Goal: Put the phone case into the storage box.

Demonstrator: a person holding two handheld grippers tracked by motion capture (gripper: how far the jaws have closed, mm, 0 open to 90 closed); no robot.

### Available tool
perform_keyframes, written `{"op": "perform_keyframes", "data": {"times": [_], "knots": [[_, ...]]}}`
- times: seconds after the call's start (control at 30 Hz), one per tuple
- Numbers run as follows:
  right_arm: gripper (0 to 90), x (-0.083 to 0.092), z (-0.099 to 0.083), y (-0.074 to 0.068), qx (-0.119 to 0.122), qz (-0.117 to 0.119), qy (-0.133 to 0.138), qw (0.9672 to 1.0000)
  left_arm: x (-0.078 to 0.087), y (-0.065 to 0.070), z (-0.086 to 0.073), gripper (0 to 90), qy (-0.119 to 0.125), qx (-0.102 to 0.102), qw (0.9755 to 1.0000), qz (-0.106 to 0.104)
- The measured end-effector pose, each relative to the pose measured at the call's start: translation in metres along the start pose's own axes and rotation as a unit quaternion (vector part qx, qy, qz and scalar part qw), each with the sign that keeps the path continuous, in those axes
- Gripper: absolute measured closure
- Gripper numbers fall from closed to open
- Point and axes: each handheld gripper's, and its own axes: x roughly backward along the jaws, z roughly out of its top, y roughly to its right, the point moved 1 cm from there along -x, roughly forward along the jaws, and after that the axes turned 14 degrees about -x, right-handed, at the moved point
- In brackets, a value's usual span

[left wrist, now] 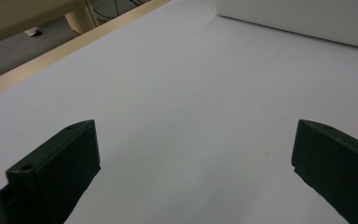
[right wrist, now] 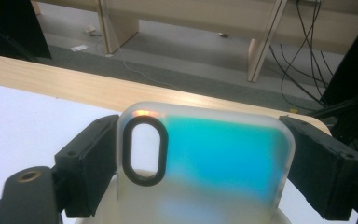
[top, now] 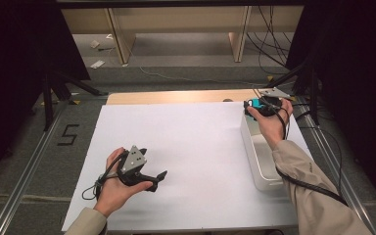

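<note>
Right tongs [right wrist: 205, 163] clamp the phone case [right wrist: 205, 163] across its width, long axis running straight ahead, bin [top: 254, 161] directly beneath; I see left tongs [left wrist: 193, 172] wide open, empty, well apart.

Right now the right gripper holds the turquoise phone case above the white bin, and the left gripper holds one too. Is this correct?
Not quite. The left gripper holds nothing: the left gripper view shows its jaws wide open over the bare white sheet. The right gripper does hold the phone case above the white bin.
</note>
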Motion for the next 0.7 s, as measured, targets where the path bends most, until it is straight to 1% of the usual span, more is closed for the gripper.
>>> {"op": "perform_keyframes", "data": {"times": [0.2, 0.33, 0.7], "knots": [[15.0, -0.0009, -0.0007, 0.001, 0.002, -0.002, -0.003, 1.0, -0.0001, 0.0001, 0.0001, 0.1, 0.0, 0.0, 1.0, 0.0], [14.2, -0.0008, -0.0003, 0.0009, 0.003, 0.001, -0.003, 1.0, -0.0001, 0.0002, 0.0001, 0.1, 0.001, 0.0, 1.0, 0.0], [12.6, 0.0014, 0.0029, 0.002, 0.001, 0.003, 0.008, 1.0, 0.0, 0.0003, 0.0001, 0.1, 0.001, -0.001, 1.0, 0.0]]}}
